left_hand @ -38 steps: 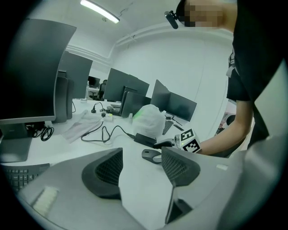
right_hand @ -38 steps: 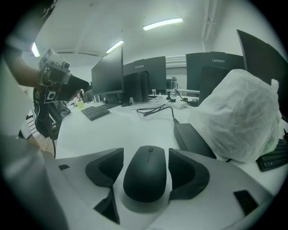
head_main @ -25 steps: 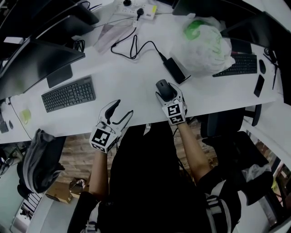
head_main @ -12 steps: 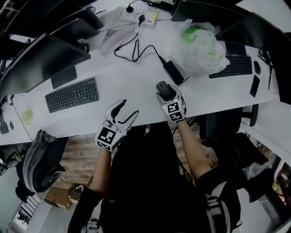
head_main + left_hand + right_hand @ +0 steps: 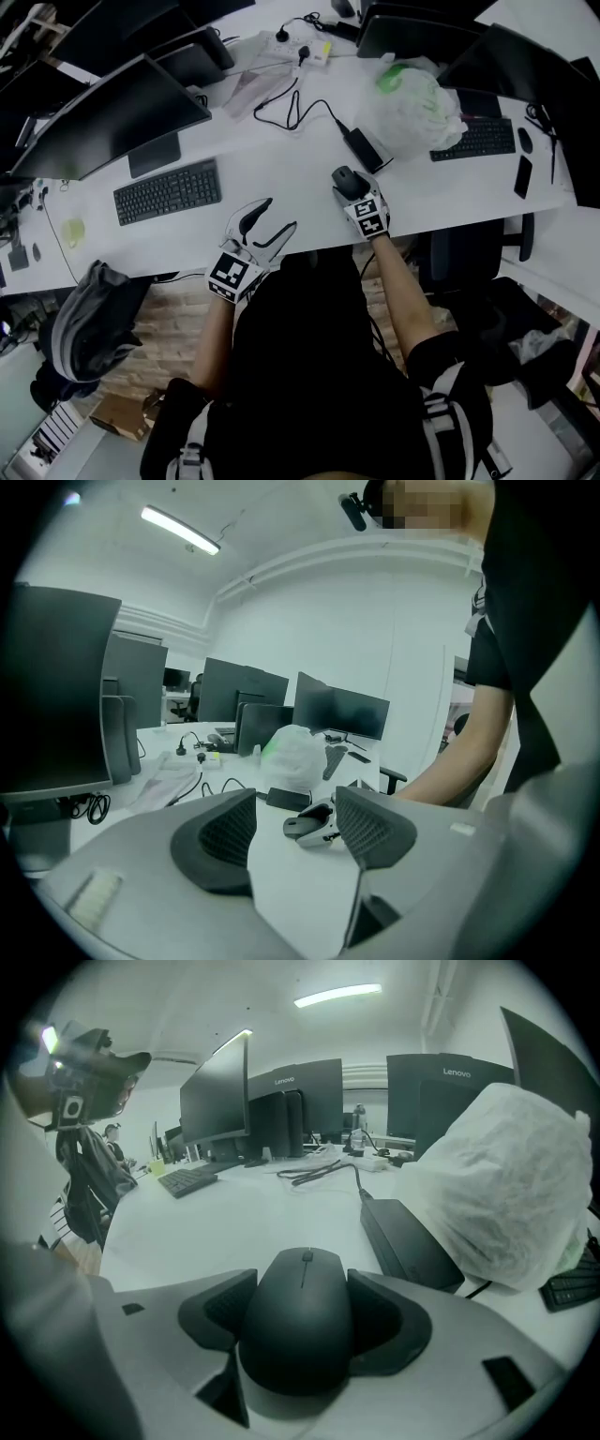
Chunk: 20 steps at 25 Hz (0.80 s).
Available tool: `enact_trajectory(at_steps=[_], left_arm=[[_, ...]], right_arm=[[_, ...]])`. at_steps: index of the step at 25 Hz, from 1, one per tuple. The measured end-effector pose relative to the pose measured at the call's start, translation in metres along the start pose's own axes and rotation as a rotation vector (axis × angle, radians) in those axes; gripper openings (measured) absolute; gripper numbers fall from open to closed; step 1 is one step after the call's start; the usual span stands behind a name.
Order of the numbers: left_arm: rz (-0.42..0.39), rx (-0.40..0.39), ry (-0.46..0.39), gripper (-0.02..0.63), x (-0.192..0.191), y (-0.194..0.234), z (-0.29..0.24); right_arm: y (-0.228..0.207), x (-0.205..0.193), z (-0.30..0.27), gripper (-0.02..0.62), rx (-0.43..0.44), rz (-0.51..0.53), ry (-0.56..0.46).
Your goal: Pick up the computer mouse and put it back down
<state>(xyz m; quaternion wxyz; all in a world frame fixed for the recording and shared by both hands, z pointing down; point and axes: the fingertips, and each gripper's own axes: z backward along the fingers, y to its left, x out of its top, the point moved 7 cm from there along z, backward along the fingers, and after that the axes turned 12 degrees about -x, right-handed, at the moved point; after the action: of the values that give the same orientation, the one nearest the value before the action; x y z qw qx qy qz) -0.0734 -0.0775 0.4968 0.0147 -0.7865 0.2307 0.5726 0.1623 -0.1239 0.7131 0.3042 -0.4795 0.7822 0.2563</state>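
A: Black mouse (image 5: 302,1326) sits flat on the white bench (image 5: 281,155), near the front edge, just short of the charger brick (image 5: 364,148).
B: And the right tongs (image 5: 349,187) are on it: pads closed against both flanks, mouse snug between them.
A: Left tongs (image 5: 279,215)?
B: Spread wide, nothing between them, hanging over the bench's front edge, apart from the mouse, right of the keyboard (image 5: 169,190).

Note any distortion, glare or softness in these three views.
Head view: dim, desk edge bowed. Left gripper view: fisheye circle with black corners, ceiling light glaring. Right gripper view: same black corners, mouse sharp.
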Motion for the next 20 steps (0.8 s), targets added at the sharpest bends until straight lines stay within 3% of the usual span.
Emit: enact_trajectory(at_steps=[20], left_arm=[[-0.062, 0.028, -0.076, 0.253, 0.001, -0.026, 0.049]], right_arm=[[0.027, 0.062, 0.093, 0.298, -0.013, -0.01, -0.158]])
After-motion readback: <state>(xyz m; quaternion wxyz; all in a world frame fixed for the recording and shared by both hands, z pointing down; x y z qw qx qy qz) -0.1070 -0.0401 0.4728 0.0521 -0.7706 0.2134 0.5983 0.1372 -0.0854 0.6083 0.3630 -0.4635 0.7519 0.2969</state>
